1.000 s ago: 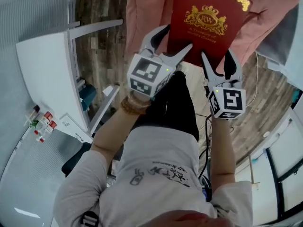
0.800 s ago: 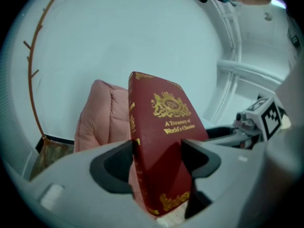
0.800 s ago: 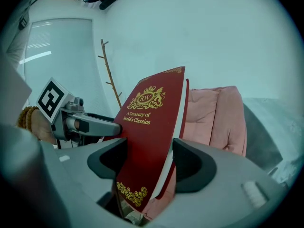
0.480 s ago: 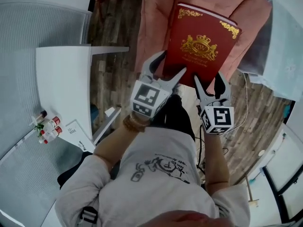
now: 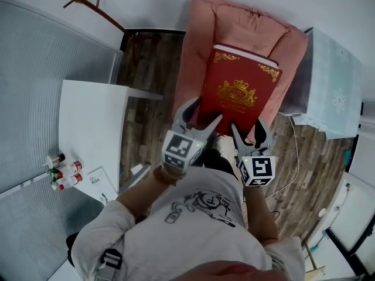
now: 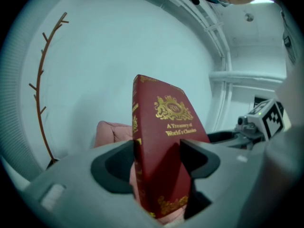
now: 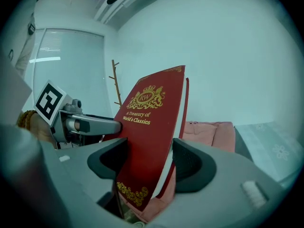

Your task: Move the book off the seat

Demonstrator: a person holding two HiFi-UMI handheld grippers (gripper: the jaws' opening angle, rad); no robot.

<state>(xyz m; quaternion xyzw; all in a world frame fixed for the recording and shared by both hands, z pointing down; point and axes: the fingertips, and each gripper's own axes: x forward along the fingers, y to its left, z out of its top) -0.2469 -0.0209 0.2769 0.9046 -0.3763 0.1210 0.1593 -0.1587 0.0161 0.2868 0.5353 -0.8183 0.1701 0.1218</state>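
A thick red book [image 5: 237, 95] with a gold crest is held in the air over a pink armchair seat [image 5: 234, 28], clear of the cushion. My left gripper [image 5: 206, 111] is shut on its near left corner, by the spine. My right gripper [image 5: 247, 127] is shut on its near right corner. In the left gripper view the book [image 6: 161, 141] stands on edge between the left gripper's [image 6: 156, 160] pads, the seat [image 6: 111, 129] behind it. In the right gripper view the book [image 7: 149, 127] leans between the right gripper's [image 7: 149, 160] pads, the seat [image 7: 211, 129] beyond.
A white table [image 5: 88, 127] stands at the left, with small bottles [image 5: 64, 174] near its front. A pale blue covered stand [image 5: 331, 86] flanks the armchair on the right. A branch-like coat rack [image 5: 88, 4] leans by the far wall. A cable [image 5: 293, 157] trails on the wooden floor.
Both grippers have risen together with the book between them. The armchair, which filled the top of the head view, now lies smaller and whole beneath the book.
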